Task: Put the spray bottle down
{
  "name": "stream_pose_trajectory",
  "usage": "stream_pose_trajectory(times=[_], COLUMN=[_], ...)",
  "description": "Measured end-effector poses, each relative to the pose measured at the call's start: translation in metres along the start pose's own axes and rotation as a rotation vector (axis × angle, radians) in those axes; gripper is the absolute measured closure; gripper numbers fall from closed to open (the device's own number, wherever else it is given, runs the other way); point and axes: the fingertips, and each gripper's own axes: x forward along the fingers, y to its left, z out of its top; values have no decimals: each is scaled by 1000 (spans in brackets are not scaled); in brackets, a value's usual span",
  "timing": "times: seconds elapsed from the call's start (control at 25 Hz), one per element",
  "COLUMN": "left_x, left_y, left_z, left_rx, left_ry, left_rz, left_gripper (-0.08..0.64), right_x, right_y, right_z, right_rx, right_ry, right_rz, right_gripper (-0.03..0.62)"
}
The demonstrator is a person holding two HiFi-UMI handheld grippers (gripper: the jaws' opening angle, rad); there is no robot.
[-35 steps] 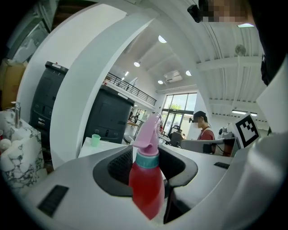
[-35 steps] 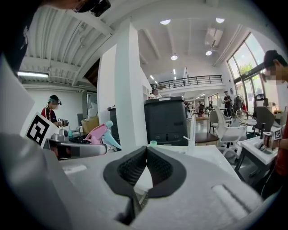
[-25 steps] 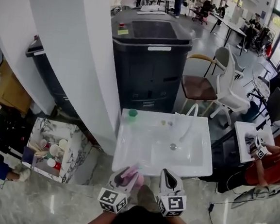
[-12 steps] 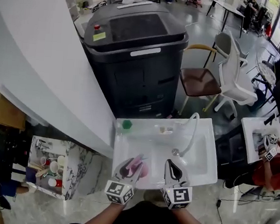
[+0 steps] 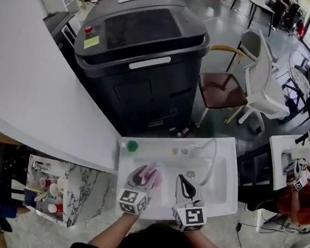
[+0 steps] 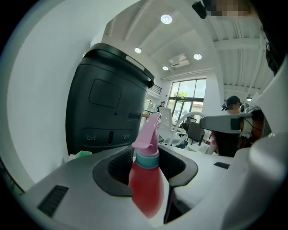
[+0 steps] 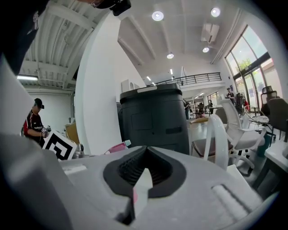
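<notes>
A spray bottle (image 6: 146, 184) with a red body, teal collar and pink trigger head stands upright between the jaws of my left gripper (image 5: 143, 171), which is shut on it. In the head view the pink spray bottle (image 5: 152, 175) hangs over the left part of the white sink (image 5: 218, 199). My right gripper (image 5: 181, 180) hovers beside it over the basin's middle, its jaws together with nothing in them. In the right gripper view, the right gripper (image 7: 141, 173) shows its dark pads meeting.
A green cup (image 5: 132, 145) and small items sit on the sink's back ledge, near the curved white faucet (image 5: 212, 161). Behind the sink stands a big black machine (image 5: 139, 54). A white wall (image 5: 34, 83) lies left, chairs (image 5: 222, 91) right, and a shelf of cups (image 5: 52, 187) lower left.
Both grippers have moved forward from the sink's near edge to over the basin. The left one still holds the spray bottle.
</notes>
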Motion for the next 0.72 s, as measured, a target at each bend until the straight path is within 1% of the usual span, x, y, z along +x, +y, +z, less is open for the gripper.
stream_pose_trajectory(times=[0.12, 0.2, 0.32, 0.36, 0.52, 0.64, 0.72], left_x=[29, 46, 75, 84, 113, 130, 140], left_y=[13, 19, 27, 30, 43, 50, 53], left_z=[-3, -6, -7, -6, -12, -12, -13], left_rx=[1, 8, 27, 34, 55, 80, 99], left_ry=[21, 23, 6, 2, -4, -22, -39], left_rz=[-1, 3, 10, 9, 6, 4, -5], left_gripper=[377, 377, 377, 377, 377, 377, 379], right_x=[25, 38, 54, 60, 79, 86, 86], right_y=[-13, -19, -23, -23, -25, -27, -23], right_z=[-1, -4, -4, -4, -10, -12, -16], right_rx=[22, 15, -53, -59, -33, -36, -44], right_ry=[11, 10, 13, 14, 28, 45, 62], right_rz=[-3, 3, 36, 49, 80, 68, 83], right_gripper=[594, 595, 595, 594, 594, 595, 594])
